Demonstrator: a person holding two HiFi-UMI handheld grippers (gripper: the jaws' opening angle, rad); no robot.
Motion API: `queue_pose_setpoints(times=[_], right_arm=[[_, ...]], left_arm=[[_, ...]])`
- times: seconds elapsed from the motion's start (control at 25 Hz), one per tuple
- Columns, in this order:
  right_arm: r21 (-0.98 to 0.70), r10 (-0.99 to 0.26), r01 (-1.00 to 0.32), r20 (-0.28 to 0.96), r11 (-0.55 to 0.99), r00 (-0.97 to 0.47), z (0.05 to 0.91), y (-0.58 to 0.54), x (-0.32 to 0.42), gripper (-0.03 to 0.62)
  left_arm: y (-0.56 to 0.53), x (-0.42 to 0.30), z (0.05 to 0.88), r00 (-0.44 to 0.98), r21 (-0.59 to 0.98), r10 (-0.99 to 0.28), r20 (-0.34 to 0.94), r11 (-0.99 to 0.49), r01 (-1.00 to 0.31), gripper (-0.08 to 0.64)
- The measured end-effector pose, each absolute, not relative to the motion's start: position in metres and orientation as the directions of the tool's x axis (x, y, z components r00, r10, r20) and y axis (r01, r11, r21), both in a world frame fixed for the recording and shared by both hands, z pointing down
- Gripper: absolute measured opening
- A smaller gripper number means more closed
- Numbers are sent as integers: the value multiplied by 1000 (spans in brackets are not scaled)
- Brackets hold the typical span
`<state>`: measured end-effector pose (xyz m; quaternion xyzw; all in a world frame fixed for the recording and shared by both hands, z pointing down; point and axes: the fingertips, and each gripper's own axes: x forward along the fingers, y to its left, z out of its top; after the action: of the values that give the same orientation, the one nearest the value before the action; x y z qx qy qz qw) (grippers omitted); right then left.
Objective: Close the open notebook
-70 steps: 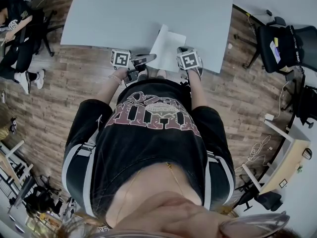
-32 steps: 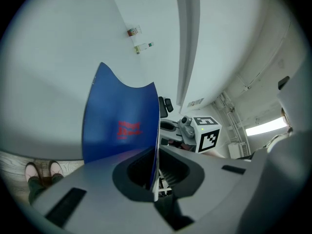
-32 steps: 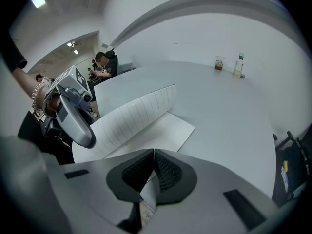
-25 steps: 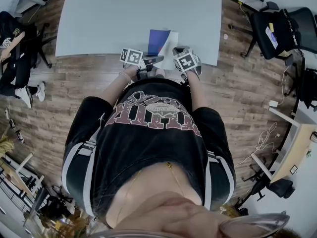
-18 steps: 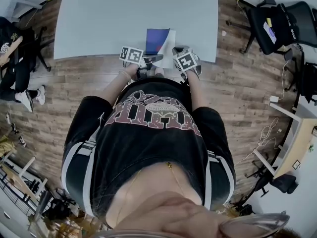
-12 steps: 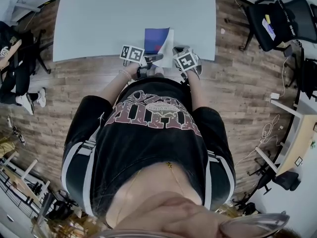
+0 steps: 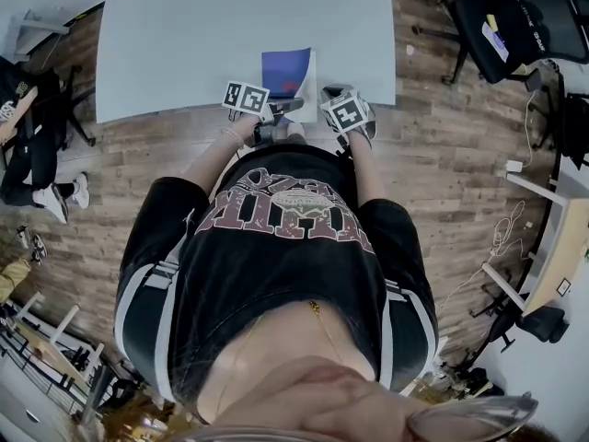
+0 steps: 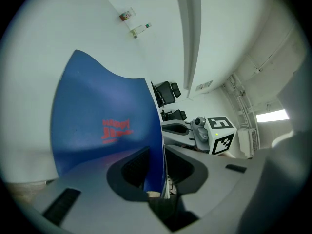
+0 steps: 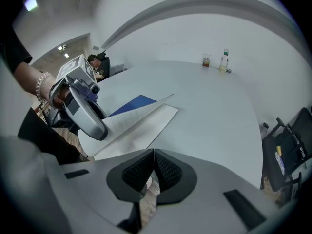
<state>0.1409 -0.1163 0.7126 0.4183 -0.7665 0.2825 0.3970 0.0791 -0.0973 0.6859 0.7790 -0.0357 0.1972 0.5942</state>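
The notebook point(image 7: 287, 70) lies at the near edge of the grey table point(image 7: 184, 35). Its blue cover point(image 8: 97, 130) stands lifted and curves over the white lined pages point(image 9: 139, 126). My left gripper point(image 8: 158, 172) is at the notebook's near left corner. Its jaws have just been opening, with the cover and page edges still between them but not clamped. In the head view the left gripper point(image 7: 279, 109) points right along the table edge. My right gripper point(image 9: 153, 167) is shut on nothing, just off the notebook's near right corner point(image 7: 337, 93).
Two small bottles point(image 9: 214, 61) stand at the far side of the table. Black office chairs point(image 7: 525, 17) are on the right, and a seated person point(image 7: 23, 127) is at the far left on the wood floor. A wooden desk point(image 7: 552, 265) stands at the right.
The notebook lay open with white pages showing; now the blue cover has swung up and over to the right, hiding most of them. The right gripper has barely moved.
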Motion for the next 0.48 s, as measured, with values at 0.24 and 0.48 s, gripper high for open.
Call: queue_pose_setpoints(times=[0.24, 0.48], right_arm=[[-99, -423, -879, 848, 466, -319, 713, -108, 150, 19], [-96, -429, -884, 847, 457, -314, 709, -104, 153, 20]], left_arm=[[-94, 86, 682, 930, 925, 186, 317, -279, -259, 158], [-92, 89, 679, 937, 930, 186, 295, -279, -237, 190]])
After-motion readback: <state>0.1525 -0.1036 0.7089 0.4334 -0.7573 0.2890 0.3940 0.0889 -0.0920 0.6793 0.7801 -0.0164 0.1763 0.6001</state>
